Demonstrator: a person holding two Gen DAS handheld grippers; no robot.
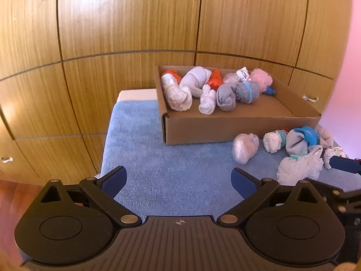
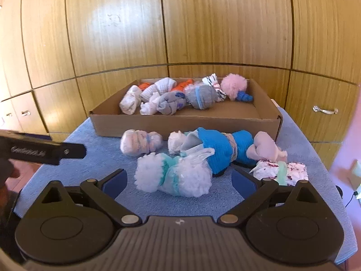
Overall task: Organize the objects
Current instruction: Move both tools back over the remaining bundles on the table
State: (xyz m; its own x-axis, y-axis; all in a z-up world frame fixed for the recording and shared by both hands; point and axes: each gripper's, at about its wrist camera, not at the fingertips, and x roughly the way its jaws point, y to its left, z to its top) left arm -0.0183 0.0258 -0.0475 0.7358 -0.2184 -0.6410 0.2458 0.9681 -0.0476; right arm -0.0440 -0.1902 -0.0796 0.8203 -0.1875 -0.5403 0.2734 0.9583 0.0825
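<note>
A cardboard box point(image 1: 239, 125) point(image 2: 180, 124) sits on a blue towel point(image 1: 176, 176) point(image 2: 108, 158) and holds several rolled sock bundles along its far side. Several more bundles lie on the towel in front of it: a white fluffy one with teal bands point(image 2: 173, 176) point(image 1: 297, 167), a bright blue one point(image 2: 221, 149) point(image 1: 302, 140), a pale pink-white one point(image 2: 140, 141) point(image 1: 246, 148). My left gripper point(image 1: 179, 180) is open and empty over bare towel, left of the loose bundles. My right gripper point(image 2: 178, 180) is open, its fingers either side of the fluffy bundle.
Wooden cabinet doors point(image 1: 135, 22) point(image 2: 225, 22) with metal handles point(image 2: 325, 110) stand behind the table. The left gripper's body shows at the left of the right wrist view point(image 2: 45, 151). Wooden floor lies at the left point(image 1: 13, 194).
</note>
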